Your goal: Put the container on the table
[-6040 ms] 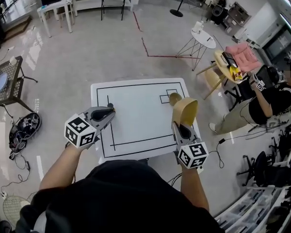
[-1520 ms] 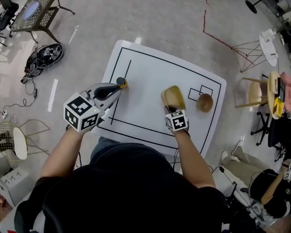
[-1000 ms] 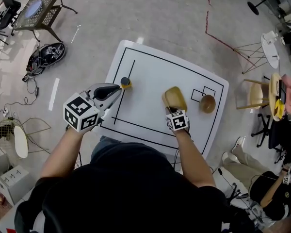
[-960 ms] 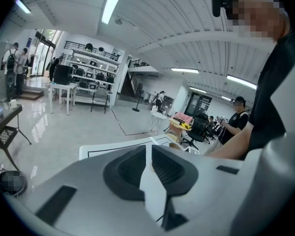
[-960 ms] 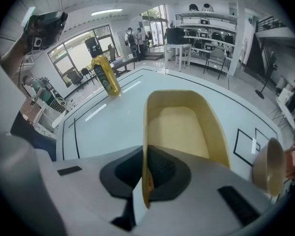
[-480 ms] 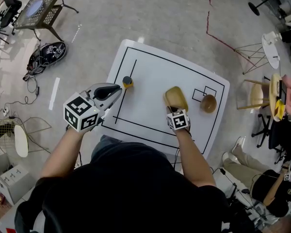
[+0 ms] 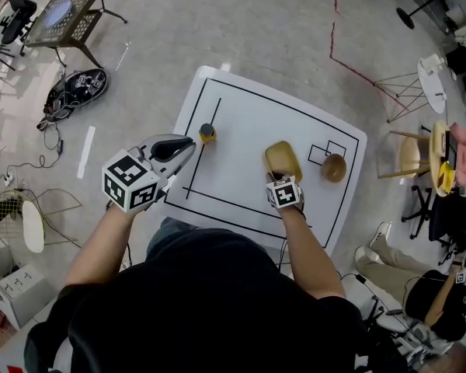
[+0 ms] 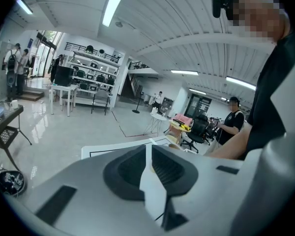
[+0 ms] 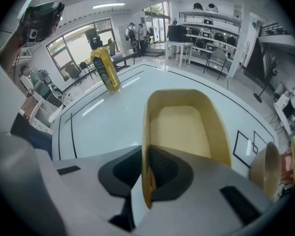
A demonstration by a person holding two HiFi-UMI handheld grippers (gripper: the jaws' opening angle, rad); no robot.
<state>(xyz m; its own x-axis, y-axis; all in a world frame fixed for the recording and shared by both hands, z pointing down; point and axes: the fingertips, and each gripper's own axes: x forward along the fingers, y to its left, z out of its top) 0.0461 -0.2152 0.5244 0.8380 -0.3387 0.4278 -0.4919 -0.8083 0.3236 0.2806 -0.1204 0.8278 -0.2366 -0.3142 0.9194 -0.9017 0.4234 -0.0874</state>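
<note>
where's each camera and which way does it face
Head view: on the person's head, facing down at the table; shows torso, arms, left hand-held gripper, right hand-held gripper.
Left gripper view: rides the left one, facing across the room; shut jaws, person's arm.
Right gripper view: rides the right one, facing across the table; jaws clamp the container.
Shared: head and right gripper views show container, bottle, bowl.
</note>
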